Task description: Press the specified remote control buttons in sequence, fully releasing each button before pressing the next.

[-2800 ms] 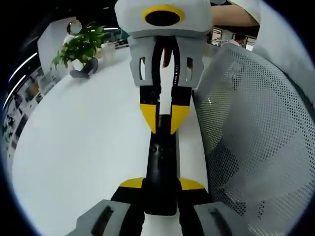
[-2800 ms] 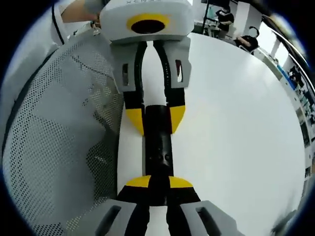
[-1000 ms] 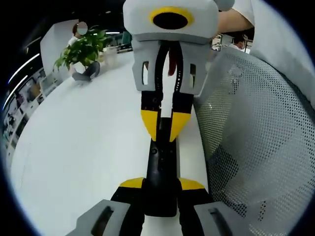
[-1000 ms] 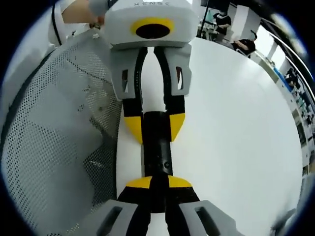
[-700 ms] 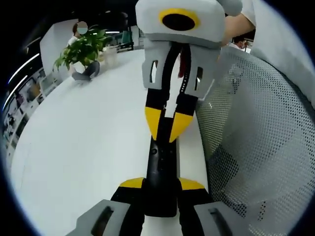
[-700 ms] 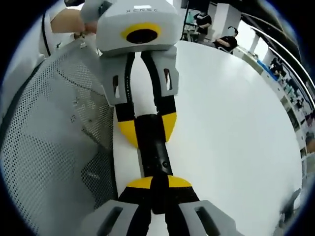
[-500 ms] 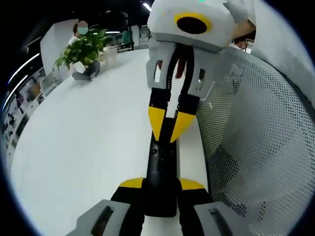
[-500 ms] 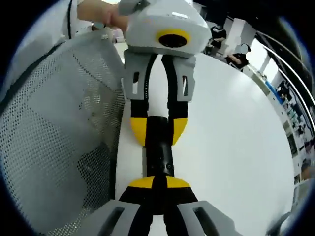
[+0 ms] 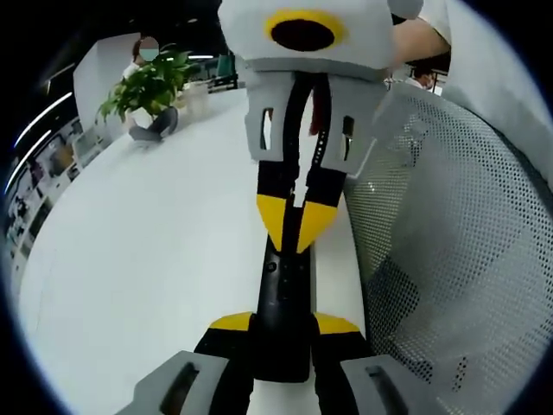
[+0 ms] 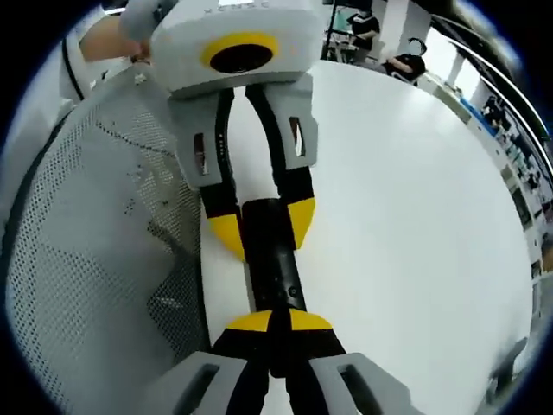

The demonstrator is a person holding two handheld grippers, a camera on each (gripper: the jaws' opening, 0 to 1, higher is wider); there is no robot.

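A slim black remote [image 9: 281, 298] lies lengthwise over the white table [image 9: 138, 259], near its edge. My left gripper [image 9: 282, 324] is shut on the remote's near end, its yellow tips on either side. My right gripper [image 9: 295, 235] reaches in from the top of the left gripper view, its yellow tips closed into a V on the remote's button face. In the right gripper view, my right gripper [image 10: 278, 322] is shut over the remote [image 10: 270, 259]. Facing it, the left gripper [image 10: 261, 226] clamps the far end.
A grey mesh chair back [image 9: 449, 259] stands close beside the table edge and appears as the mesh chair back [image 10: 86, 259] in the right gripper view. A potted plant [image 9: 147, 82] sits at the table's far side. A hand [image 10: 112, 39] holds the left gripper.
The right gripper has swung its body back to the left while its tips stay on the remote. The left gripper and the remote have held still.
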